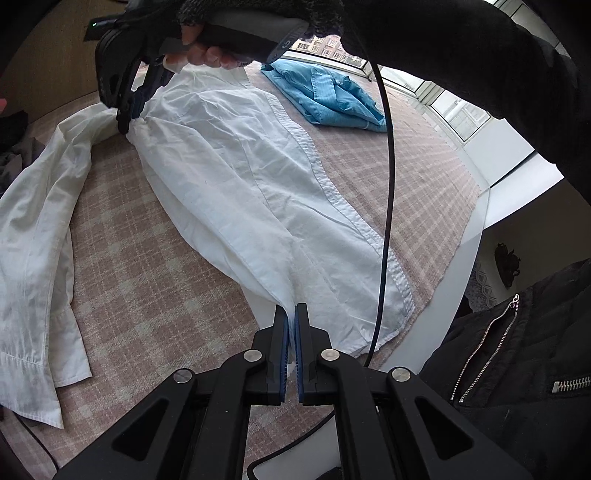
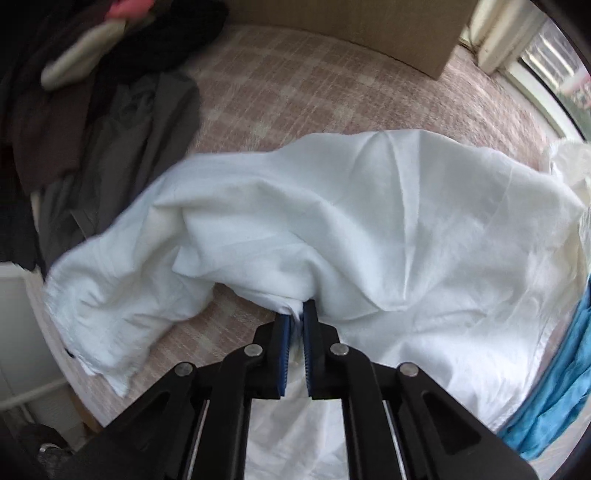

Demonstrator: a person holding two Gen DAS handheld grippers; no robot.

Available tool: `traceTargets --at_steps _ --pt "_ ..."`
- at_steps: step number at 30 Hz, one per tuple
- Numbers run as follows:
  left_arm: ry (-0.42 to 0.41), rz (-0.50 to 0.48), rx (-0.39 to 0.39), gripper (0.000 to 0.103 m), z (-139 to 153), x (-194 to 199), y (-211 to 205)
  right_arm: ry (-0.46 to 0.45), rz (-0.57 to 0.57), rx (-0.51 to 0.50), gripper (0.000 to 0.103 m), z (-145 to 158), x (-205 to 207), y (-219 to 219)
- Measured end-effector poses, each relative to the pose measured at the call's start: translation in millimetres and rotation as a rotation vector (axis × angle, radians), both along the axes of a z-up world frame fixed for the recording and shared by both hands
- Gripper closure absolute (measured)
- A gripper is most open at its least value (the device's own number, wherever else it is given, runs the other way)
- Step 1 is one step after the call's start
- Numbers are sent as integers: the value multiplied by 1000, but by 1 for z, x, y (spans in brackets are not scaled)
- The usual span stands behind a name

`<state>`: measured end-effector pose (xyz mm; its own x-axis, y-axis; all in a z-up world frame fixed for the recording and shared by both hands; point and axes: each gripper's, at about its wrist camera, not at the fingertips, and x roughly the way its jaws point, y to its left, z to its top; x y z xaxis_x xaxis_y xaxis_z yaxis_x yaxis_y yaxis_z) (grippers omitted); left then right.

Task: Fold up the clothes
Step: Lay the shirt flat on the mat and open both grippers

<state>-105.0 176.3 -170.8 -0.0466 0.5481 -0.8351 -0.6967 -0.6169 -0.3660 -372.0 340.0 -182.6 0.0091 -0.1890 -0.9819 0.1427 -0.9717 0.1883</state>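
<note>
A white button-up shirt lies stretched out on a pink checked bedcover, with one long sleeve trailing off to the left. My left gripper is shut on the shirt's near hem. My right gripper, held by a hand in a dark sleeve, pinches the shirt at its far end where the sleeve joins. In the right wrist view that gripper is shut on a bunched fold of the white shirt, which drapes away from it.
A folded blue shirt lies at the far side by the window; its edge shows at right. A pile of dark clothes and a cardboard box sit beyond. A black cable hangs across the shirt.
</note>
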Motion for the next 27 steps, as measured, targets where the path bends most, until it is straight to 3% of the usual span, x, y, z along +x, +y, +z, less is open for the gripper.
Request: traceTargets --at_steps 5,6,8,11,13,18,22,24,27 --pt "29 13 -18 100 -1 3 -7 -11 -249 -305 97 12 -3 68" --pt "24 18 -30 100 -5 2 -8 -17 -281 -336 97 15 7 59" --pt "0 28 -59 100 -17 0 -11 -21 -288 -326 97 25 44 -3" --pt "-8 44 -117 99 -30 4 -21 23 -212 -234 93 -6 21 -40" --pt "-39 64 -126 97 -33 4 -33 15 -157 -207 78 -13 16 -63" --pt "-77 116 -140 97 -22 3 -68 12 -87 -237 75 35 23 -65" --pt "24 110 -150 97 4 -12 -71 117 -92 -372 75 85 58 -51" --pt "65 88 -120 97 12 -27 -58 153 -126 -408 70 102 86 -22" --pt "81 44 -52 97 9 -55 -27 206 -170 -312 70 97 125 4"
